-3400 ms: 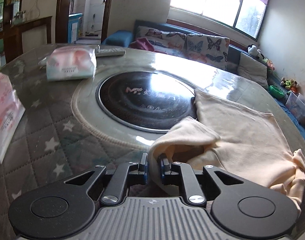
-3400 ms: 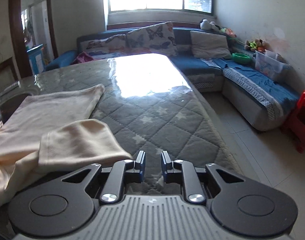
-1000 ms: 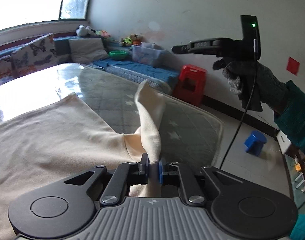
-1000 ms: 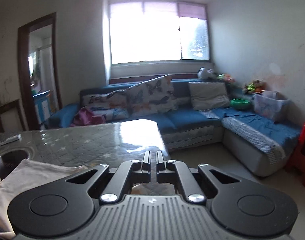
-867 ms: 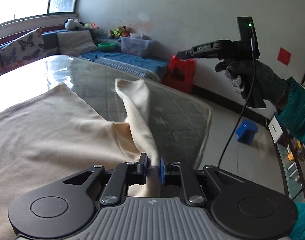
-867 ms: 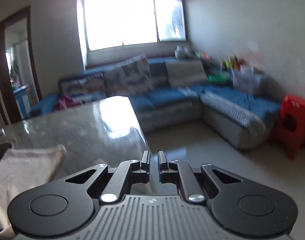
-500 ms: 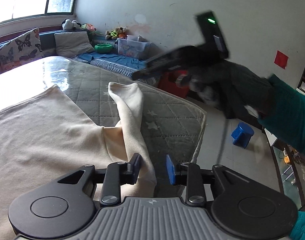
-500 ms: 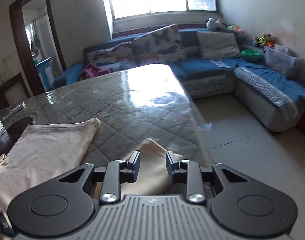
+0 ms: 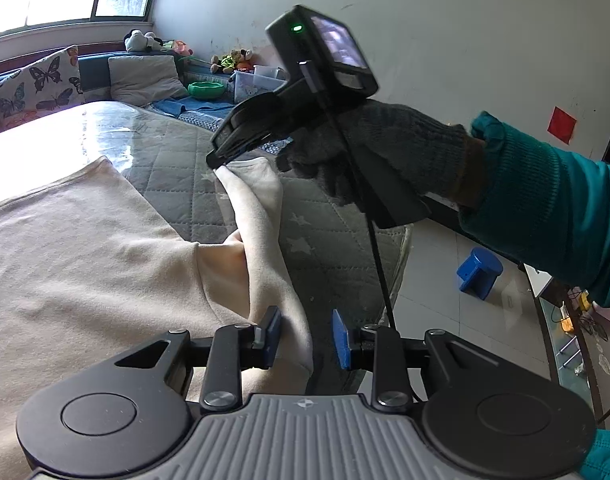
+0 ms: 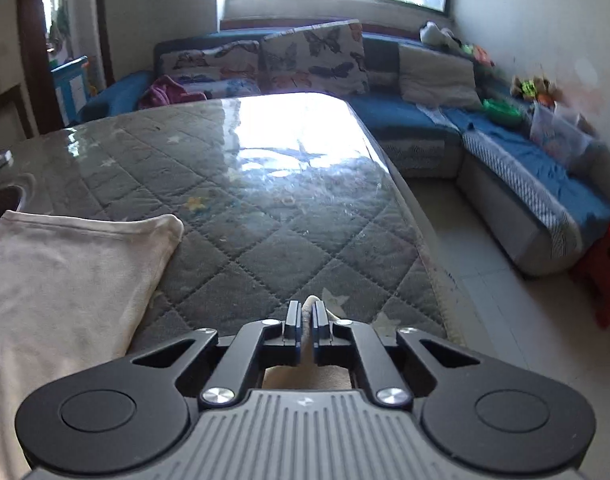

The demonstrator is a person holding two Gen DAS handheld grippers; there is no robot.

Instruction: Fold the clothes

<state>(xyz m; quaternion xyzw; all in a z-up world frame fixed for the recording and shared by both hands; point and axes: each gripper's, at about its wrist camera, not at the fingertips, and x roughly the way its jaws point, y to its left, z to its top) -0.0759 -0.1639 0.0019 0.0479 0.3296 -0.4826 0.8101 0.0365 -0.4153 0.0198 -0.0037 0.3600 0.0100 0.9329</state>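
Observation:
A cream garment (image 9: 85, 264) lies spread on the quilted grey table cover (image 9: 177, 176); its sleeve (image 9: 261, 216) runs from my left gripper toward the table's far corner. My left gripper (image 9: 307, 338) is open, with the sleeve's near end lying loose between its blue pads. My right gripper (image 10: 305, 326), held by a gloved hand, shows in the left wrist view (image 9: 225, 156) pinching the sleeve's far end. In the right wrist view the garment's body (image 10: 65, 264) lies at left, and a sliver of cream cloth (image 10: 311, 304) sits between the shut fingers.
The table edge (image 10: 425, 240) drops to a tiled floor on the right. A blue sofa (image 10: 505, 168) with cushions runs along the far wall and right side. A blue stool (image 9: 479, 272) and red stool (image 10: 609, 264) stand on the floor.
My left gripper has opened and let go of the sleeve. My right gripper came down to the sleeve's far end and shut on it.

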